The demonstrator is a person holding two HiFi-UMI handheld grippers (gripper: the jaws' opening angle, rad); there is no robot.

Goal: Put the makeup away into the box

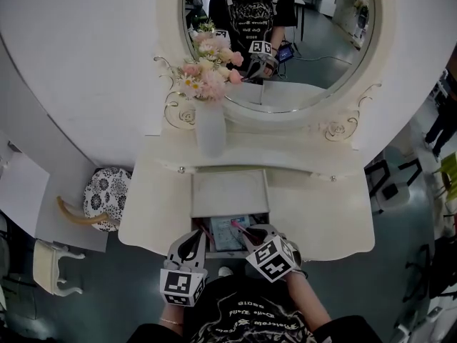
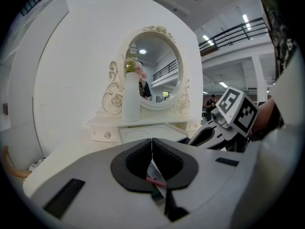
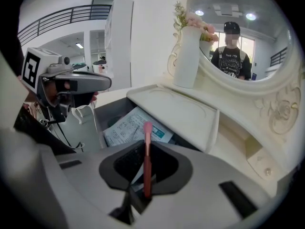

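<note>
A thin pink makeup stick stands between the pads of my right gripper, which is shut on it, its rounded tip pointing out over the open box. The box is a dark recess at the front of the white vanity table, with a printed leaflet lying in it and a white lid panel behind. In the head view the right gripper hangs over the box's right side and the left gripper over its left. The left gripper is shut, pads touching, and a second pink stick shows below them.
A white vase of flowers stands at the back left of the vanity table, under the oval mirror. A patterned stool and a white chair stand on the floor to the left.
</note>
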